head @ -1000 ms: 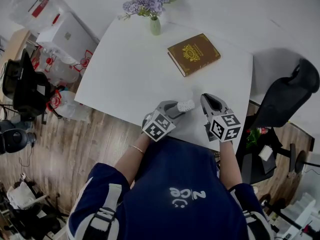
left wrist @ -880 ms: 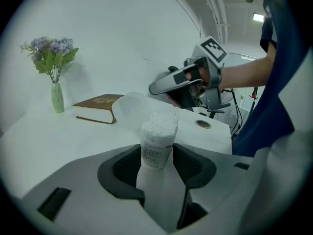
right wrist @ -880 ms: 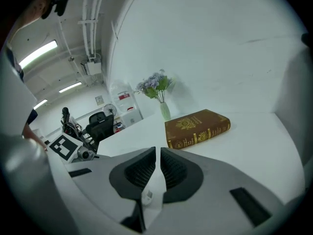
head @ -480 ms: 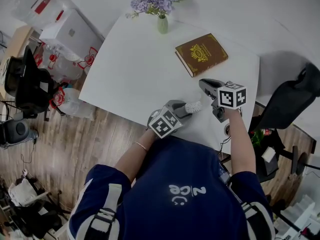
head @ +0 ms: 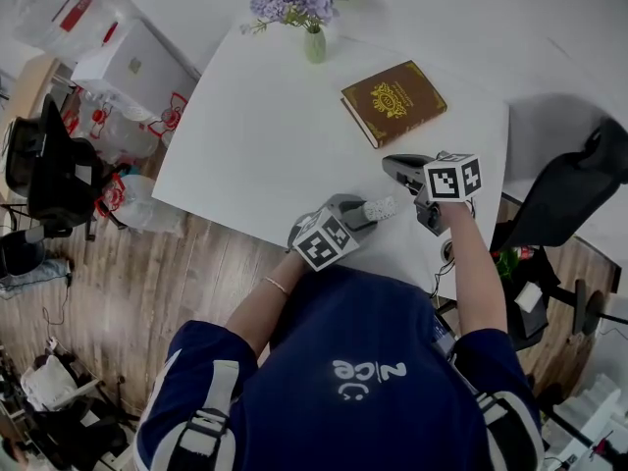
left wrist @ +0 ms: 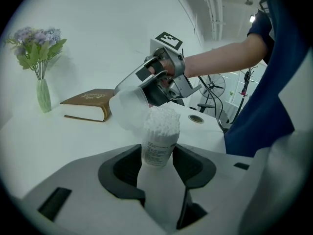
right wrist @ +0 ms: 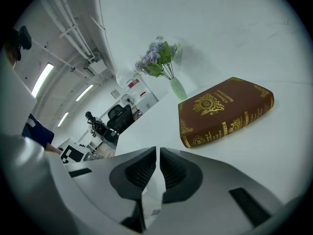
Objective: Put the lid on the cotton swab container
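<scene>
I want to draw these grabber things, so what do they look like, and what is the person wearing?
The left tool and right tool are light grey, with black pads inside their jaws. The left cube and right cube are white with black square markers. The person wears a dark blue short-sleeved shirt and a thin bracelet.

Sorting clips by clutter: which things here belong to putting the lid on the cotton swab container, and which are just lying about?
Job in hand: cotton swab container; lid.
Lying about: book; vase of flowers; office chair.
</scene>
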A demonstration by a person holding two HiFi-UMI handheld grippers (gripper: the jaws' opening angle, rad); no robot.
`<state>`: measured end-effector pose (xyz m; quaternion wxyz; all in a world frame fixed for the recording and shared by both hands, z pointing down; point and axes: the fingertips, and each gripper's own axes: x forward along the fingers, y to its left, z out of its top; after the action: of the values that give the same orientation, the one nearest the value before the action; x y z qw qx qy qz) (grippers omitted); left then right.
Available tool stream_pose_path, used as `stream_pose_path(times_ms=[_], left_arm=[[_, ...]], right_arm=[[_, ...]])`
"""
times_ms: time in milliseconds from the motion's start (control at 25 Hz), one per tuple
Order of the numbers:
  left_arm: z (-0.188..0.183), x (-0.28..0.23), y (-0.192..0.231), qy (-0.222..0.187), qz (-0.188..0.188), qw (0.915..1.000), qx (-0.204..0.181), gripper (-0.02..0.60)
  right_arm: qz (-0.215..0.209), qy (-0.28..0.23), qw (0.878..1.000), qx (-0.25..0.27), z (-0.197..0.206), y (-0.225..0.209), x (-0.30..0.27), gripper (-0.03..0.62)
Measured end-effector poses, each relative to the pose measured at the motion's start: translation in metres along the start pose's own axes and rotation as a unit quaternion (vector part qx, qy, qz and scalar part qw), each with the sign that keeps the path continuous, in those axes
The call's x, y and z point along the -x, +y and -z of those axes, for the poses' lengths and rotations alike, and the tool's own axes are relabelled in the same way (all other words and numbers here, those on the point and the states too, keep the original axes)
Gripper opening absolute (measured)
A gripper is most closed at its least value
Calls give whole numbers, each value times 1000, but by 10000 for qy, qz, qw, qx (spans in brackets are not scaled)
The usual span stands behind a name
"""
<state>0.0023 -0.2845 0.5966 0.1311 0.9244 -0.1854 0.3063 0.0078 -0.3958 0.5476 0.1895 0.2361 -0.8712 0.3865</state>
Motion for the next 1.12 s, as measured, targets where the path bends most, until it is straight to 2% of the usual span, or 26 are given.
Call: stream_pose_path(times_ms=[160, 320, 520, 880, 1120], left_arm=[[0, -1, -2, 36, 23, 10000, -53, 216], [0, -3, -1, 27, 1, 10000, -92, 216], [0, -3, -2, 28, -32, 9999, -116, 216], [1, -3, -3, 32, -61, 9999, -144, 216], [2, -4, -2, 53, -59, 9999, -143, 215]], right_arm=[[-233, -5, 9997, 78, 1, 12, 4, 57], [-273, -23, 9993, 266, 1, 20, 8, 57], [-484, -40, 9987, 139, 3, 25, 15, 57], [-641, 29, 9975, 284, 11, 40, 29, 57], [-600, 70, 9972, 438, 20, 46, 36, 57]])
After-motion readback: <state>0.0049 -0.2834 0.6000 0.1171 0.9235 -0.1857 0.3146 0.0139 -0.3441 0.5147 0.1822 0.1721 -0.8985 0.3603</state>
